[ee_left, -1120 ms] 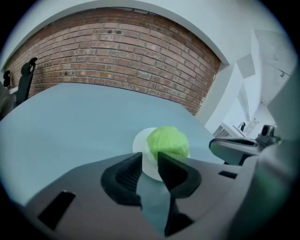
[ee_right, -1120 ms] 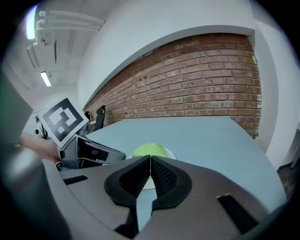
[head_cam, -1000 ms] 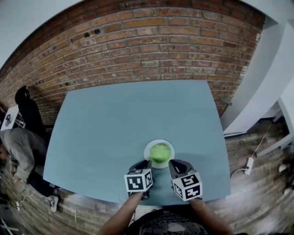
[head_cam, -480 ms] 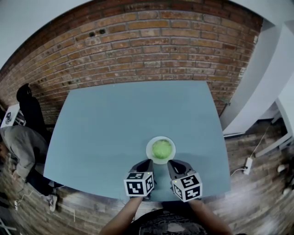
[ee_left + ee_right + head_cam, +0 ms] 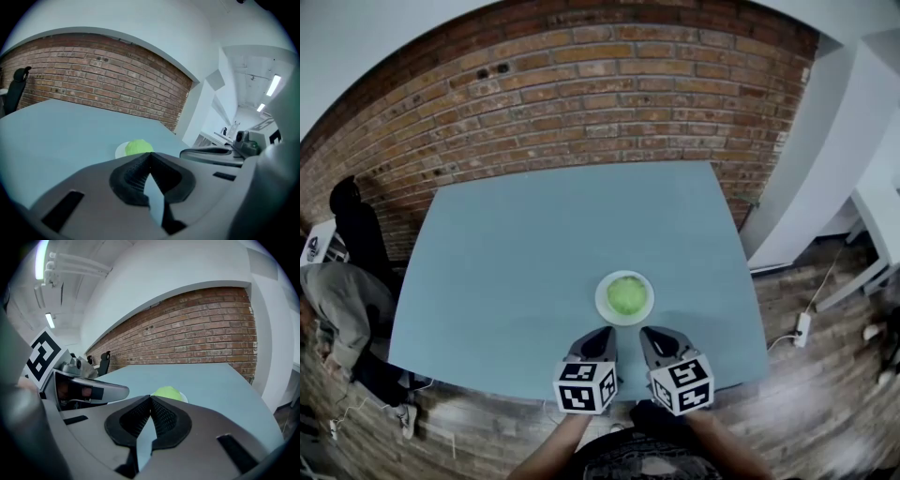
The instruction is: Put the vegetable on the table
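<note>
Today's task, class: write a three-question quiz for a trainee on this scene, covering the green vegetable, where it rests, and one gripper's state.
1. True or false: the round green vegetable lies directly on the grey-blue table.
2. The left gripper is: A) wide open; B) shut and empty; C) shut on the vegetable.
3. What stands behind the table's far edge?
Key: 1 false, it sits on a small white plate. 2 B. 3 a red brick wall.
</note>
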